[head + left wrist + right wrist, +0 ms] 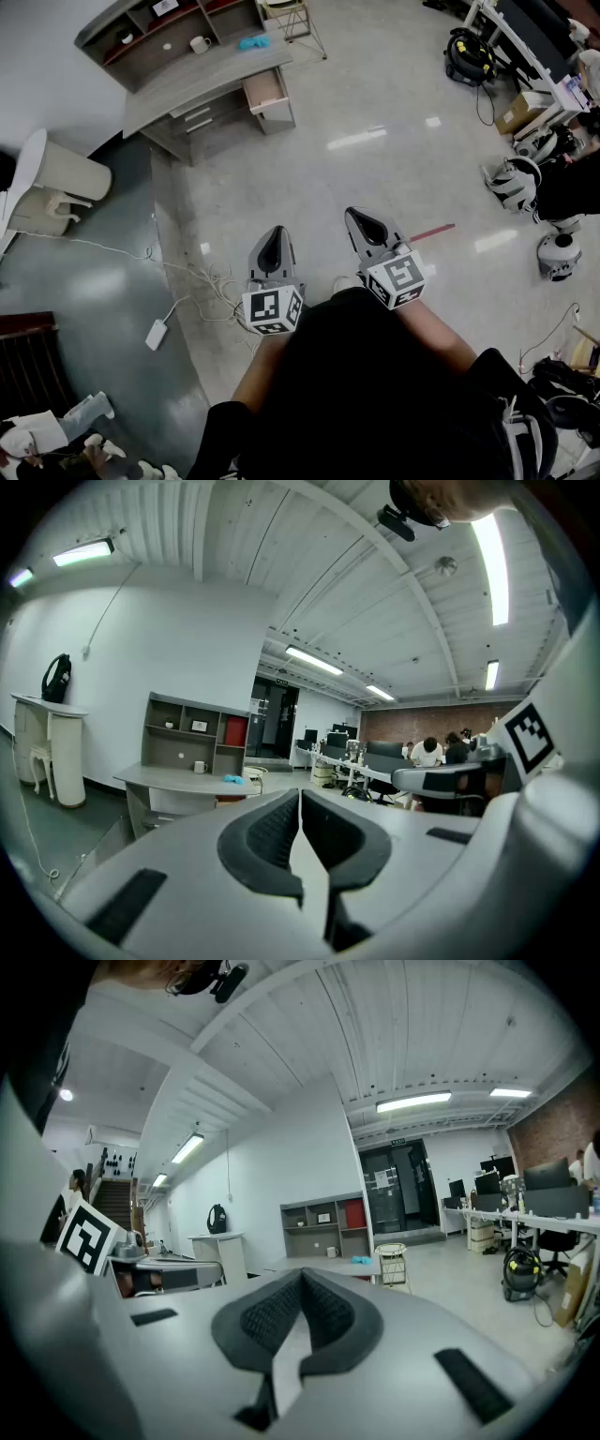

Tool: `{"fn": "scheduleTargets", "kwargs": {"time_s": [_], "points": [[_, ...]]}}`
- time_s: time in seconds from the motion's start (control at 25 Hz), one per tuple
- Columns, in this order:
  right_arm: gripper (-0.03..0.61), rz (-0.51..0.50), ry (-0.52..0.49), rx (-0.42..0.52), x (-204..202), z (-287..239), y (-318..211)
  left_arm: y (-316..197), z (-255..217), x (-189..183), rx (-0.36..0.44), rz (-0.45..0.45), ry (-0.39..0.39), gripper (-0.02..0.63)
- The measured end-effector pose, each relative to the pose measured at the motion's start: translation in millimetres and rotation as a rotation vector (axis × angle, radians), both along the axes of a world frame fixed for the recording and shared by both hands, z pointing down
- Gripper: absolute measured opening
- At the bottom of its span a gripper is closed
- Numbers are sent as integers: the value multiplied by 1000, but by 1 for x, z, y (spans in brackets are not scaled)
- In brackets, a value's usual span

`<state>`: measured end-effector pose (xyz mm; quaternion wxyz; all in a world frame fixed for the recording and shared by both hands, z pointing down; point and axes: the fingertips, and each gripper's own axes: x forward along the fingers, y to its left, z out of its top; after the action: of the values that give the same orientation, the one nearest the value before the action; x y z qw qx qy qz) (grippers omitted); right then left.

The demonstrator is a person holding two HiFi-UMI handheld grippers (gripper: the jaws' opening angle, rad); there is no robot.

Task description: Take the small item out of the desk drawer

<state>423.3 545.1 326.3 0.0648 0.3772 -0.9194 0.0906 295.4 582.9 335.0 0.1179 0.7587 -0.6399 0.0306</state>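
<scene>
The grey desk (202, 80) with a shelf unit stands far ahead at the upper left. One drawer (265, 91) on its right side is pulled open; I cannot make out anything inside from here. On the desktop lie a blue item (253, 42) and a white mug (200, 43). My left gripper (273, 246) and right gripper (367, 228) are held side by side close to my body, both shut and empty, well short of the desk. The left gripper view shows the desk (187, 780) beyond the shut left gripper (300, 794). In the right gripper view the desk (323, 1262) lies beyond the right gripper (302, 1274).
White cables (202, 281) and a power adapter (156, 334) lie on the floor at my left. A white round table (56, 169) stands left of the desk. A wire stool (295, 19) is behind it. A vacuum cleaner (469, 56) and white machines (516, 183) sit at the right.
</scene>
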Motion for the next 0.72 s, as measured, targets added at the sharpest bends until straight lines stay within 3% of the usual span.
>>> {"fn": "scheduleTargets", "kwargs": {"time_s": [0.28,0.72], "points": [[-1,55,-43,-7,24,1,-3,2,4,4,-4,-30,1,14],[0,51,-77,-48,51,18,-2,0,6,27,-13,-14,16,15]]}}
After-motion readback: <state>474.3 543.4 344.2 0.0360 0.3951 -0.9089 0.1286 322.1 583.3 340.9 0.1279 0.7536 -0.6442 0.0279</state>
